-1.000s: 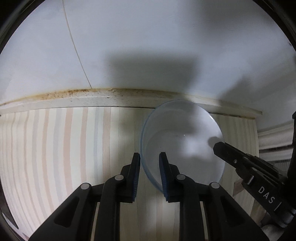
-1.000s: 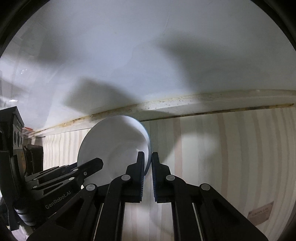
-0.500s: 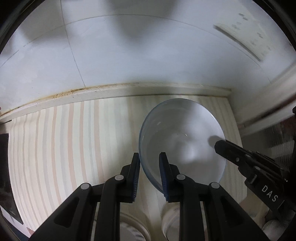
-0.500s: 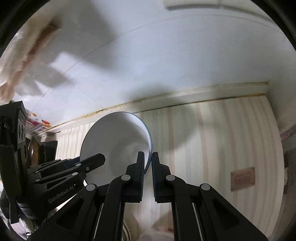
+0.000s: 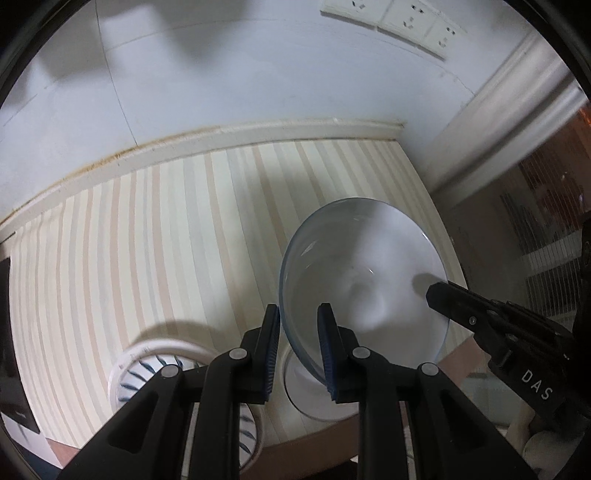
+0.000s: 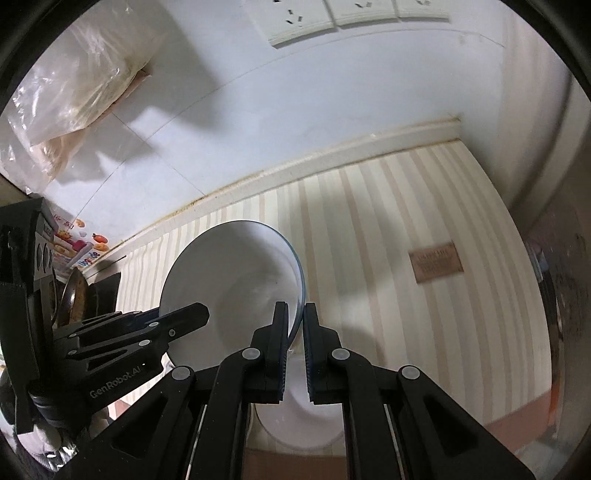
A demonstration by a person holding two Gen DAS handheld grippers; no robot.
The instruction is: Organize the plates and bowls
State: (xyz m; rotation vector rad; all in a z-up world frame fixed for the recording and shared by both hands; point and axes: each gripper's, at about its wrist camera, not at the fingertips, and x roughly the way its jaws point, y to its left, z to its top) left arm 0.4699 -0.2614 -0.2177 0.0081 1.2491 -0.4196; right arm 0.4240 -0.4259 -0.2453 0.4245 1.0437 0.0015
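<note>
A white bowl with a blue rim (image 5: 369, 266) is held in the air above the striped table by both grippers. My left gripper (image 5: 297, 350) is shut on its left rim. My right gripper (image 6: 294, 350) is shut on its right rim; the bowl also shows in the right wrist view (image 6: 236, 280). Under it a plain white bowl (image 5: 306, 391) stands on the table, also in the right wrist view (image 6: 299, 417). A bowl with blue streaks (image 5: 147, 369) stands to its left, partly hidden by my left gripper.
The striped table (image 5: 166, 240) runs back to a white wall with sockets (image 6: 332, 14). The front table edge (image 5: 303, 443) is close below. A plastic bag (image 6: 74, 92) hangs at the left wall. A pan and packets (image 6: 77, 288) stand at far left.
Both grippers have lifted the bowl up and back from the wall. The two bowls on the table and the front edge have come into view below.
</note>
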